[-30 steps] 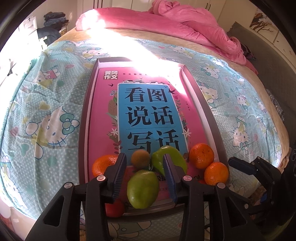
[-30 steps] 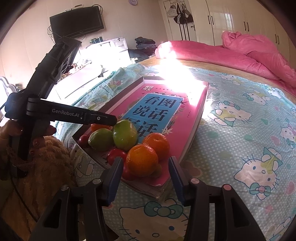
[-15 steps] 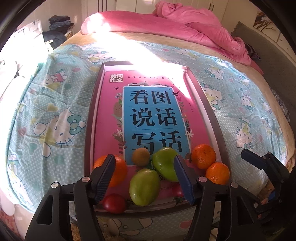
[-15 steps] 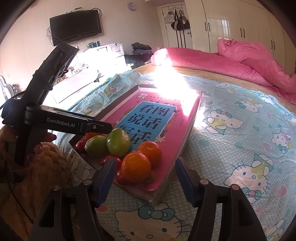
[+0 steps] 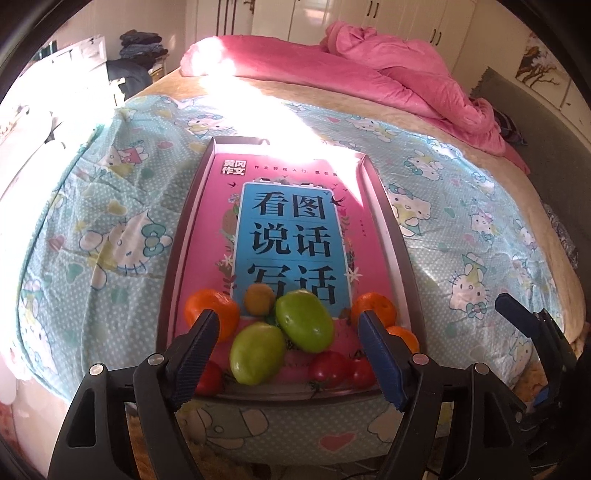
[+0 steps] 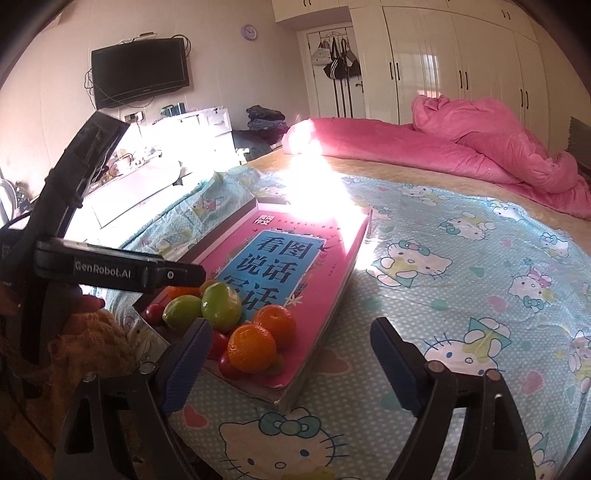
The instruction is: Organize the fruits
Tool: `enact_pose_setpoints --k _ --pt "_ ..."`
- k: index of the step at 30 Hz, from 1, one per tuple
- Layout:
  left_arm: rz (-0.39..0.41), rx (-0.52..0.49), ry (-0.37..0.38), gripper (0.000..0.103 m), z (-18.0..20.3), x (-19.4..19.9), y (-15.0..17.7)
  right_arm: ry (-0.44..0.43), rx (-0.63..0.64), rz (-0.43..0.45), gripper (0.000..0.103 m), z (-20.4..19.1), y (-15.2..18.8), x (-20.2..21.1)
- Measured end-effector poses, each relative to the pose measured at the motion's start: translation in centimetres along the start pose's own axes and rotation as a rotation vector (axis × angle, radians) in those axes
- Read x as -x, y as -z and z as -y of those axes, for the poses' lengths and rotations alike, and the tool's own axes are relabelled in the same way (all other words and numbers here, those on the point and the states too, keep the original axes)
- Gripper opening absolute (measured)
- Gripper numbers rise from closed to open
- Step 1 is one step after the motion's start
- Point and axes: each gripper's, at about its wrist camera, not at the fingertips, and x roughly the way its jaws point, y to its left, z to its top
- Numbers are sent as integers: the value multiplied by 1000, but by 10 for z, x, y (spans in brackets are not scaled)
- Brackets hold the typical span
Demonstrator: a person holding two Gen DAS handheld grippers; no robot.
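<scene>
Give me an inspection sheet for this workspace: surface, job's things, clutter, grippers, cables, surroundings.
Surface: bed sheet with cartoon cats, sunlit patch.
Job's things: shallow box lined with a pink book; at its near end, oranges, two green fruits, tomatoes, one small brownish fruit.
Clutter: pink duvet.
Grippers: left gripper and right gripper open, jaws just opened wider, nothing gripped.
Cables: wires under the TV.
Surroundings: wardrobes, wall clock.

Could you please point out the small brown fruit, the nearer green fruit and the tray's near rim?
small brown fruit (image 5: 259, 300), left wrist view, centre of its top.
nearer green fruit (image 5: 256, 353), left wrist view, middle of its skin.
tray (image 5: 295, 398), left wrist view, near rim.
</scene>
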Motion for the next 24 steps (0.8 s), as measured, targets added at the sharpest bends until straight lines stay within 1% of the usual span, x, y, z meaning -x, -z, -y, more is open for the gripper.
enact_pose_setpoints --k 4,8,15,18,24 --pt "9 18 -3 79 8 8 13 0 -9 12 93 2 0 11" --pt "23 25 -22 79 18 18 30 2 -18 16 99 4 4 25" --pt "1 28 -32 79 30 27 68 28 -36 -18 100 4 23 46" --pt "8 35 -42 79 31 32 76 34 -27 -24 100 1 27 54" --pt "11 49 -69 79 30 34 85 46 -42 6 102 1 30 72"
